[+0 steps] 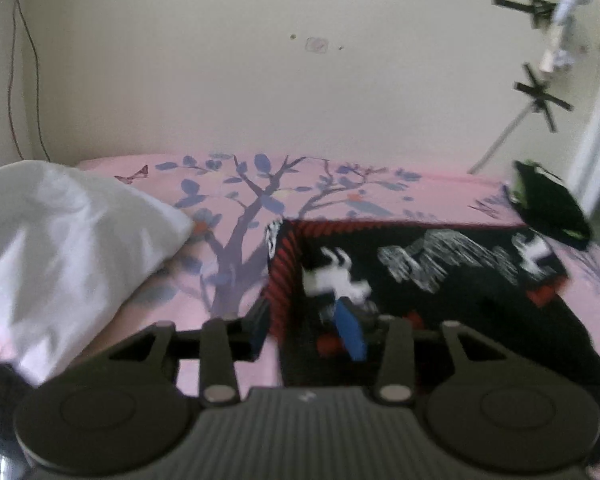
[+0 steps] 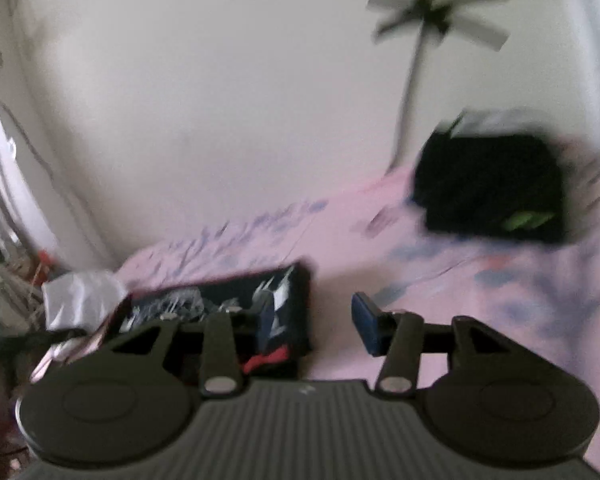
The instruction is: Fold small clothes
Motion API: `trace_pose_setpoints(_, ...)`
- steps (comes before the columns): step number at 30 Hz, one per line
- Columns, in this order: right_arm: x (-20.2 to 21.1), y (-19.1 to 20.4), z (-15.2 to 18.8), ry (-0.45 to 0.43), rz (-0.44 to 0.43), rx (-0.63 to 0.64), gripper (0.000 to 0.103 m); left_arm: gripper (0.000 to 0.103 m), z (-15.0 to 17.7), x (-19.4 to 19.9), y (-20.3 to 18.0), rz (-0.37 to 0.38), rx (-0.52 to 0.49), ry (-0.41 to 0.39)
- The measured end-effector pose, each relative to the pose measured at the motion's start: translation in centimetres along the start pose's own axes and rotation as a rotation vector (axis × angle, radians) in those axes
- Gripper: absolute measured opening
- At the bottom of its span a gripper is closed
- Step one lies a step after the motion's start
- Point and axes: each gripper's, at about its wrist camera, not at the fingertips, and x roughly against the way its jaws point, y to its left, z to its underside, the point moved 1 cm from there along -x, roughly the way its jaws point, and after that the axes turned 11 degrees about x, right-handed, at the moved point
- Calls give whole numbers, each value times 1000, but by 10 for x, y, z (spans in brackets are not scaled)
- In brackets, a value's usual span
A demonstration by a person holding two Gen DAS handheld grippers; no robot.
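Note:
A black garment with white and red print (image 1: 440,276) lies flat on the pink bed sheet (image 1: 240,216); it also shows in the right wrist view (image 2: 220,300). My left gripper (image 1: 306,330) is open, its fingers straddling the garment's near left edge. My right gripper (image 2: 314,324) is open and empty, just above the sheet beside the garment's right edge. A folded black piece with green marks (image 1: 548,208) lies at the far right, and it also shows in the right wrist view (image 2: 492,184).
A white pillow (image 1: 64,248) lies at the left of the bed. A cream wall (image 1: 220,60) stands behind the bed. A light stand with black clamps (image 1: 540,100) leans at the right. Clutter (image 2: 4,264) sits at the far left of the right wrist view.

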Motion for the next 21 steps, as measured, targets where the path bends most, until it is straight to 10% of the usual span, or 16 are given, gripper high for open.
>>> trace_pose_setpoints(6, 127, -17, -25, -69, 187, 48, 50, 50, 47, 53, 2, 44, 1, 98)
trace_pose_setpoints(16, 60, 48, 93, 271, -239, -50, 49, 51, 98, 55, 4, 133, 147, 260)
trace_pose_setpoints(19, 46, 63, 114, 332, -320, -88, 49, 6, 109, 48, 1, 133, 151, 300)
trace_pose_setpoints(21, 42, 69, 119, 331, -351, -96, 50, 7, 113, 54, 1, 121, 135, 283)
